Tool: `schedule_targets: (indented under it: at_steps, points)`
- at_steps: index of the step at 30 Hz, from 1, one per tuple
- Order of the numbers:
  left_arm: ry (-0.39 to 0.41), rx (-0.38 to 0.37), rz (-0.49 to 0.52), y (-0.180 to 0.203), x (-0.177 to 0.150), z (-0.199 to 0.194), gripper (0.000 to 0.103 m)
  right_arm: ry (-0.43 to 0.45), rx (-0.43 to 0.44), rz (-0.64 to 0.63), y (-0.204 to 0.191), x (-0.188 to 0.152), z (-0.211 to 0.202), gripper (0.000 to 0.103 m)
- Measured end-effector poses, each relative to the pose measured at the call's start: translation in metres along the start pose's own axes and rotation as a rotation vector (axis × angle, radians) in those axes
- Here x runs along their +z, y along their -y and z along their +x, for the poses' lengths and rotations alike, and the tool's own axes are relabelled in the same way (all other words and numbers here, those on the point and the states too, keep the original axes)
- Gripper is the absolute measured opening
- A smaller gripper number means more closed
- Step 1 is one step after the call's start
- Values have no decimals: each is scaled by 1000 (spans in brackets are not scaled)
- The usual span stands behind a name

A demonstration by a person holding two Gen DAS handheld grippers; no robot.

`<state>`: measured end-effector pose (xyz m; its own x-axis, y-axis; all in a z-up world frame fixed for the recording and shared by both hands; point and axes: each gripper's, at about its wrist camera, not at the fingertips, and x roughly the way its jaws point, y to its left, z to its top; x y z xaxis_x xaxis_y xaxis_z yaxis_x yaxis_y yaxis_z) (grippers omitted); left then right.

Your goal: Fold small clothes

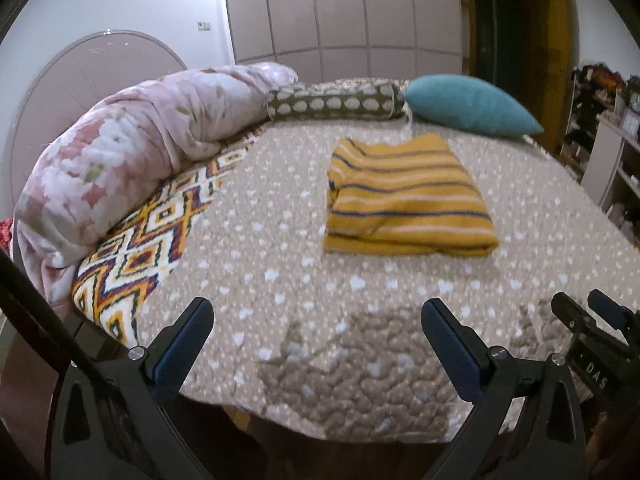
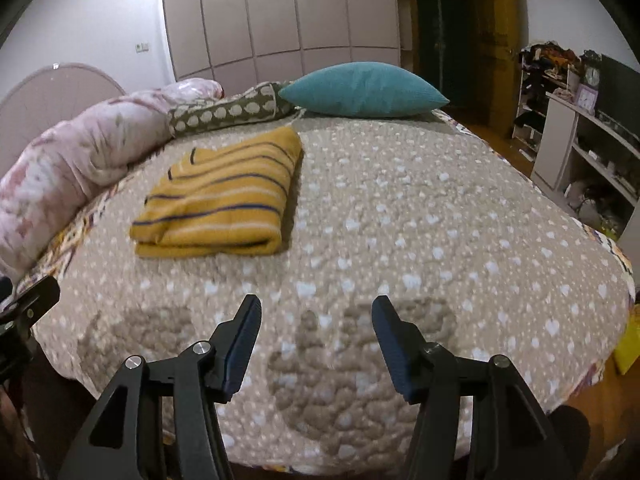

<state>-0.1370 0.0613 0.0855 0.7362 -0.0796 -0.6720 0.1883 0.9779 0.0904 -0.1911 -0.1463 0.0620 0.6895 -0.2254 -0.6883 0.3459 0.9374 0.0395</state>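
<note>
We see the mustard-yellow knitted garment with thin navy and white stripes (image 1: 404, 196) lying as a neat folded rectangle on the beige quilted bedspread dotted with white hearts (image 1: 280, 240), right of centre in the left wrist view and left of centre in the right wrist view (image 2: 220, 196). Our left gripper (image 1: 318, 344) sits at the bottom of its frame with jaws wide apart and nothing between them. Our right gripper (image 2: 316, 344) is likewise apart and empty, well short of the garment. We judge the folding of this piece done: edges are stacked and nothing trails loose. We see no other small clothes on the bedspread, so whether more remain we cannot tell.
</note>
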Motion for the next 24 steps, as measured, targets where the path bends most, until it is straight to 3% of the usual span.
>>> schedule_targets:
  at_steps: [8,24]
  points:
    - [-15,4,18,2,-8,-2,103,-97,-22,10,-6,-21,18,67]
    - [-70,-48,30,7,-13,9,103,-125,-34,-35,-20,-27,25,67]
